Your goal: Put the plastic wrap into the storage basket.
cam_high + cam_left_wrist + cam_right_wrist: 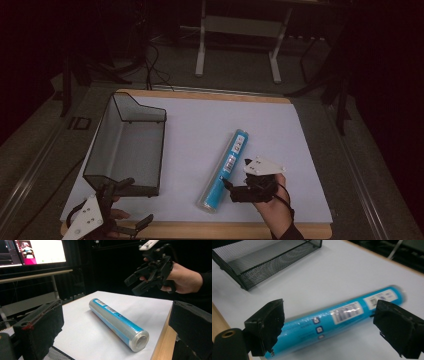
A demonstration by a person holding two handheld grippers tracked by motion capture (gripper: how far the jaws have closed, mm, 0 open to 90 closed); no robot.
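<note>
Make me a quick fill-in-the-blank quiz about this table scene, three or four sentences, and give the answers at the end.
1. The roll lying on the white table is mostly ____ in colour.
2. The black mesh basket holds ____.
3. The right gripper has its jaws ____, above the roll and not gripping it.
4. The left gripper is nearest the ____, at the table's near edge.

Missing words: blue; nothing; open; basket

Glossy plastic-wrapped blue roll point(332, 320); black wire-mesh metal basket point(127, 145); matt white tabletop point(200, 125).

Black tongs point(231, 186), white screwed plates, dark sleeve point(206, 280)
</note>
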